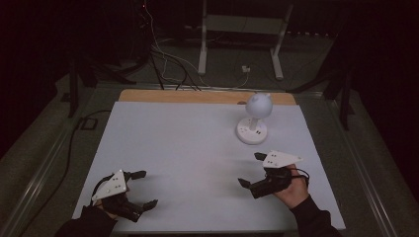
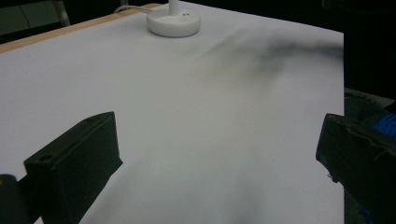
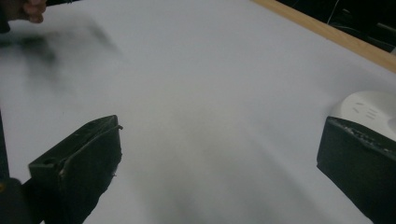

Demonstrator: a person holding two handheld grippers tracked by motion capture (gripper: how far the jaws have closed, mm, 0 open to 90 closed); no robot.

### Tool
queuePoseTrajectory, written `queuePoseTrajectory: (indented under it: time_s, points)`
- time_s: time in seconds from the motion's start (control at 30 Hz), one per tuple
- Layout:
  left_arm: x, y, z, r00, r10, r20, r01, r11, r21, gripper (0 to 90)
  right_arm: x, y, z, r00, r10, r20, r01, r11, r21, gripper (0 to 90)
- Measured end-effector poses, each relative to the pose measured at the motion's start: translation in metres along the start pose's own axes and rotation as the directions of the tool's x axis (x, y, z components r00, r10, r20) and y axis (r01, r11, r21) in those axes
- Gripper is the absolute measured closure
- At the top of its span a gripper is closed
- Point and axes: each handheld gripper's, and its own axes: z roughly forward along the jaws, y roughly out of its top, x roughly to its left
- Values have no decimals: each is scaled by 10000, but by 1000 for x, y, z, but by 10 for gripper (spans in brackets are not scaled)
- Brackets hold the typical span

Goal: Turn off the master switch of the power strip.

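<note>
One small white desk lamp (image 1: 254, 118) stands upright on the far right part of the white counter (image 1: 188, 148), its round head on a short stem above a disc-shaped base. The lamp sits close to the counter's wooden back edge (image 1: 197, 97), and a thin white cord runs from its base toward that edge in the left gripper view. The right tool (image 1: 252, 169) is the nearer one, hovering just short of the lamp with its jaws spread wide and nothing between them; in the right gripper view the lamp's base (image 3: 369, 108) peeks out beside one jaw. The left tool (image 1: 143, 188) sits low at the near left corner, well apart from the lamp, jaws likewise wide apart and empty.
</note>
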Motion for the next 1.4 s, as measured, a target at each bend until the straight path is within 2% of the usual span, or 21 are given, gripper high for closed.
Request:
queuePoseTrajectory:
  time_s: [0.73,0.93,1.2,1.4]
  points:
    - [0,0,0,10000,-81,42,81,10000,-10,2,-34,15,-4,9970,415,652,-390,9985,-393,0]
    - [0,0,0,9999,-91,54,92,10000,-11,2,-46,16,-4,9922,779,976,-723,9956,-593,9]
    - [1,0,0,9999,-110,62,110,9999,-9,2,-57,15,-2,9875,929,1273,-857,9944,-611,9]
    - [1,0,0,9999,-137,63,137,9999,-13,2,-72,16,1,9810,1186,1537,-1099,9919,-635,9]
